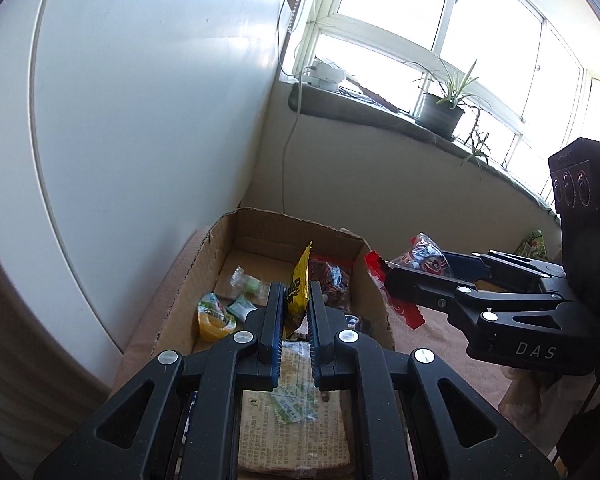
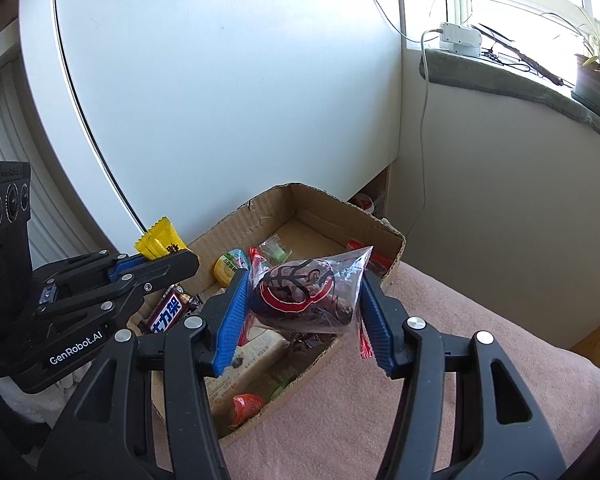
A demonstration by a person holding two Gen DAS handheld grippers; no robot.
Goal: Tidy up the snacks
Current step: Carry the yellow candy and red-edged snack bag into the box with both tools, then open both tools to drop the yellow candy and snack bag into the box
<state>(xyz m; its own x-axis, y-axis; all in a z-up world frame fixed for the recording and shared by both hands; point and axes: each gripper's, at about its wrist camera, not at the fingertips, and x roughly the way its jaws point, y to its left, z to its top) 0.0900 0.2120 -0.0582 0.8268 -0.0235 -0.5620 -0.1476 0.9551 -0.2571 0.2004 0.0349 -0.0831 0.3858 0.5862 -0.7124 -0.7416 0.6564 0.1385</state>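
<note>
My left gripper (image 1: 294, 300) pinches a thin yellow packet (image 1: 298, 284) — light, crinkly; my right gripper (image 2: 300, 312) squeezes a soft clear pouch (image 2: 304, 292) mid-frame — slippery, so grip its bulge.

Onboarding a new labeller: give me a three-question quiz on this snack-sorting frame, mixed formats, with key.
1. True or false: the left gripper is shut on the yellow packet.
2. The right gripper grips which item? A) a clear bag with a red and black print B) a green candy C) a chocolate bar
3. Fill in: both held snacks hang over the cardboard ____.

Key: 1 true. 2 A, the clear bag. 3 box.
</note>
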